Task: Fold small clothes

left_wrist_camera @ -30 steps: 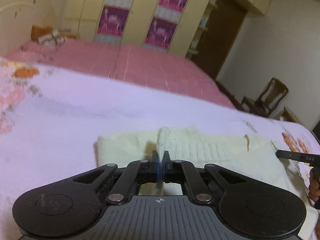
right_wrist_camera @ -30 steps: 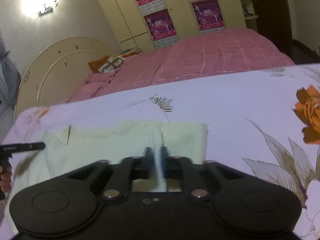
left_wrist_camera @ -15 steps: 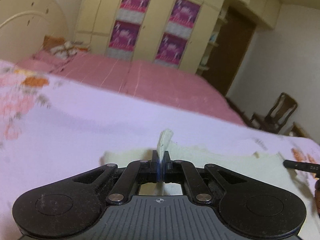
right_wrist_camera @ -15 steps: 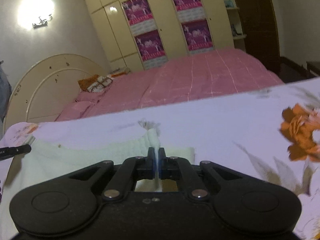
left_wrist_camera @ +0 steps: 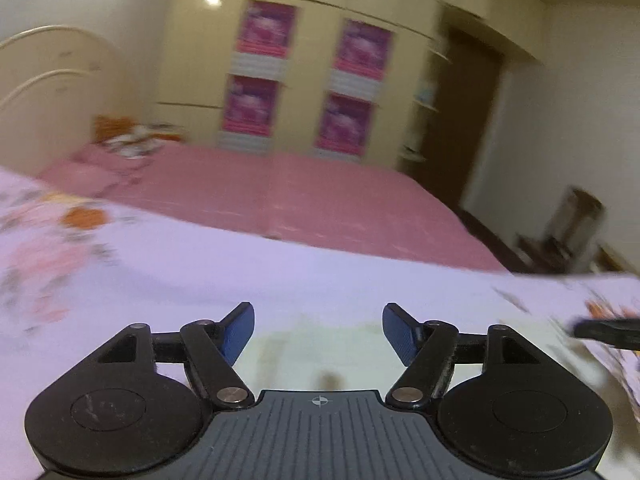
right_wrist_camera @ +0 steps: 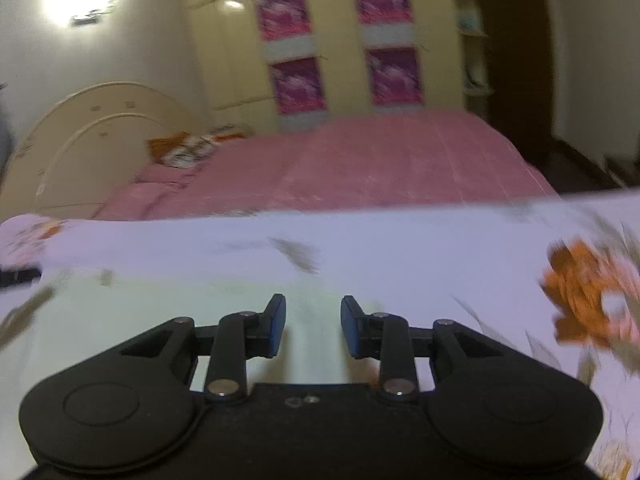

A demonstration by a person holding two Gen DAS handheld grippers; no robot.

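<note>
Two beds fill the room, a pink bed (left_wrist_camera: 320,196) behind and a flowered sheet (left_wrist_camera: 120,280) in front, where the pale yellow garment (right_wrist_camera: 120,320) lies flat beneath the left gripper (left_wrist_camera: 318,334) and right gripper (right_wrist_camera: 313,326), whose jaws have just been opening, nothing between them.

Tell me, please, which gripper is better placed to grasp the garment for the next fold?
Probably the right gripper: the pale green garment fills the space under and beside it. Under the left gripper only its edge shows. Both have just been opening, nothing pinched.
</note>
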